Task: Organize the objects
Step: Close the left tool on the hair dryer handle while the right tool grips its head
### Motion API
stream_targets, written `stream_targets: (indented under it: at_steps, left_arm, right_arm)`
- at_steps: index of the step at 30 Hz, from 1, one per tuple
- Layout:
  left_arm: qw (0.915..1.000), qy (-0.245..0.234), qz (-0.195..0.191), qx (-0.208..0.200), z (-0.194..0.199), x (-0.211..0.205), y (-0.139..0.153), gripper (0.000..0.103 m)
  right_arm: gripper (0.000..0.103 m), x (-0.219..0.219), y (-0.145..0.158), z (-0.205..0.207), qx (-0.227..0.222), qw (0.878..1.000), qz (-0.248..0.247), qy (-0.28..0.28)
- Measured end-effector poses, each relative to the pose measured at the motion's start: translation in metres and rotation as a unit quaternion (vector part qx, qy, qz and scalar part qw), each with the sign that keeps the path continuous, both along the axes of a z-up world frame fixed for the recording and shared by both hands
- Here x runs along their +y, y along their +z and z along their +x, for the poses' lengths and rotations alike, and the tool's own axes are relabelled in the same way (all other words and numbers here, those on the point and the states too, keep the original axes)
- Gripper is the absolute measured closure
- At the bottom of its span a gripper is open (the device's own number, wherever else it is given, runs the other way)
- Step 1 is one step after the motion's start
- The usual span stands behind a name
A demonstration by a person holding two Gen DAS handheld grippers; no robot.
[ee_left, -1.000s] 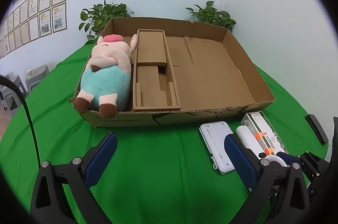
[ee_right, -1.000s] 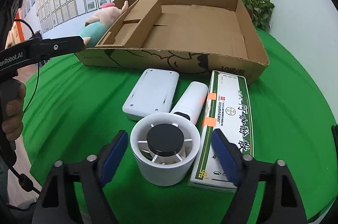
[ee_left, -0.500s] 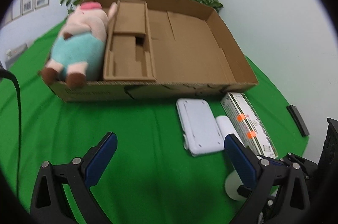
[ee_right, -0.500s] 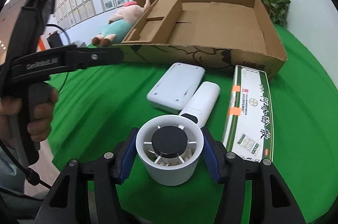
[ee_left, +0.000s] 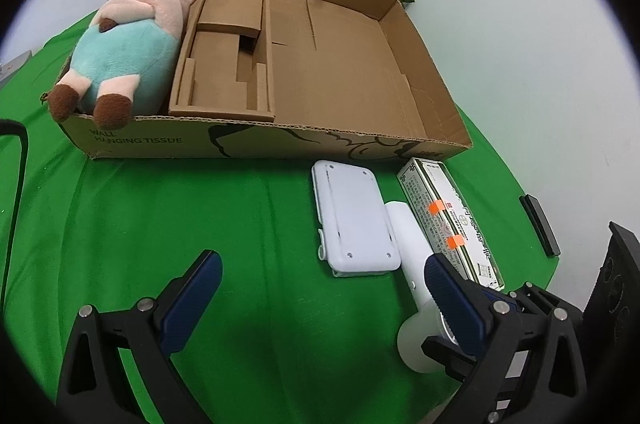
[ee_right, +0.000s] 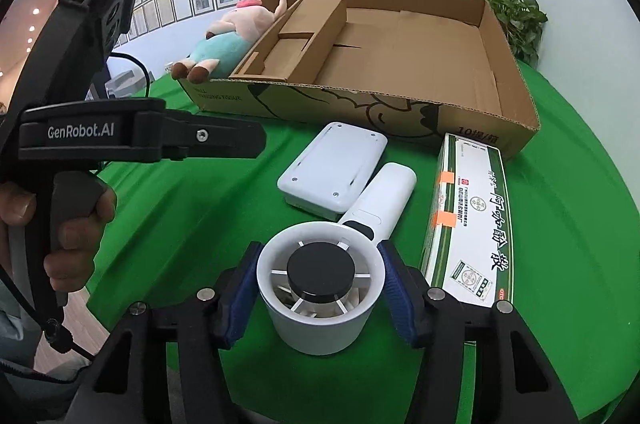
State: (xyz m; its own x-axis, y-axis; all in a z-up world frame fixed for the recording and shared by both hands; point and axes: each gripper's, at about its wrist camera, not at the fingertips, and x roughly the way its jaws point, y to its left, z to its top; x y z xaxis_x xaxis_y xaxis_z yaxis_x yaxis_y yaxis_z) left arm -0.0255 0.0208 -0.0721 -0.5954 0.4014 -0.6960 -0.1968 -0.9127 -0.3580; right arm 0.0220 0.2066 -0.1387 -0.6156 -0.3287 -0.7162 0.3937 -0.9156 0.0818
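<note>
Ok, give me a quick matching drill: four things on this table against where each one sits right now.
Things:
1. plush pig
2. handheld fan
3. green-striped carton
4. flat white case

Places:
A. between the right gripper pads
B. in the cardboard box, left end
C. farthest right on the cloth
D. on the cloth, left of the fan's handle

Pairs: 1-B, 2-A, 3-C, 4-D
</note>
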Motion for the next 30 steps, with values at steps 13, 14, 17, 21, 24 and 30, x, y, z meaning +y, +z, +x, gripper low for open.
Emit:
stream_targets:
  at_steps: [13,14,17,21,24,30]
  left_arm:
    - [0.9987,-0.016,0.037,-0.031,0.004,-0.011,-0.008,0.002]
    - [0.9983,-0.021,0.042,-0.034,0.004,-0.009,-0.009,0.002]
    - [0.9967,-0.032,0.057,-0.049,0.001,-0.001,-0.015,0.003]
    - [0.9958,-0.031,0.054,-0.068,-0.005,0.010,-0.022,0.007]
    - [0.9945,-0.040,0.059,-0.077,-0.011,0.018,-0.023,0.008]
    - [0.9921,-0.060,0.075,-0.080,-0.021,0.030,-0.021,0.011]
  right_arm:
    - [0.048,0.003,-0.014,-0.003,-0.092,0.974,-0.200,0.060]
    - [0.048,0.006,-0.014,-0.004,-0.095,0.972,-0.205,0.060]
    - [0.048,0.012,-0.014,-0.003,-0.094,0.973,-0.204,0.050]
    - [0.043,0.023,-0.007,-0.003,-0.084,0.980,-0.179,0.024]
    - [0.025,0.031,0.000,-0.001,-0.067,0.987,-0.147,0.007]
    - [0.024,0.020,0.023,0.022,-0.002,0.997,-0.068,0.036]
